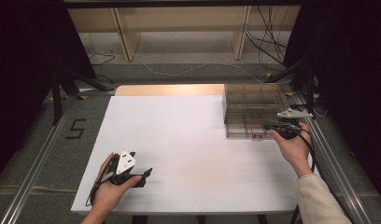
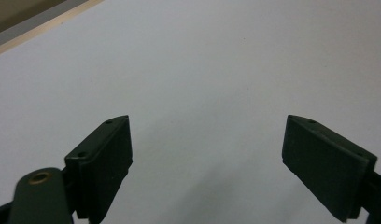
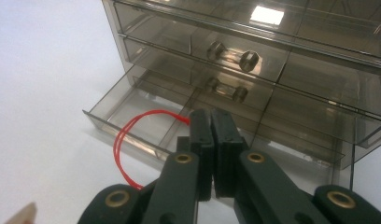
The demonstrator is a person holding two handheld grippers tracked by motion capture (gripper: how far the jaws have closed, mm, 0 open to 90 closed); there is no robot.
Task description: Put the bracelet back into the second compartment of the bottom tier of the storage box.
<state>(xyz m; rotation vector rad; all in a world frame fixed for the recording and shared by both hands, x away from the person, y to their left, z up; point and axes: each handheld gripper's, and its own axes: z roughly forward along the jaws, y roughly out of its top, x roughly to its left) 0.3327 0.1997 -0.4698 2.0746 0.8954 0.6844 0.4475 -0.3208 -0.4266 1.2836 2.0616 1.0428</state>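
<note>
A smoky clear drawer cabinet [image 1: 251, 105] stands at the table's back right. Its bottom drawer [image 3: 132, 109] is pulled partly out. A thin red band [image 3: 125, 135] loops over that drawer's front edge and runs into the tips of my right gripper [image 3: 211, 114], whose jaws are pressed together on it. From above, the right gripper [image 1: 267, 124] sits at the cabinet's front with the red band [image 1: 257, 134] just beside it. My left gripper [image 1: 146, 173] rests low near the table's front left. Its jaws [image 2: 207, 154] stand wide apart over bare white surface, holding nothing.
The white tabletop [image 1: 188, 140] has a wooden strip [image 1: 170, 89] along its back edge. Metal rails [image 1: 39, 158] run along both sides. Cables [image 1: 268, 46] and wooden shelf legs lie on the floor behind. The upper drawers have round knobs [image 3: 233, 53].
</note>
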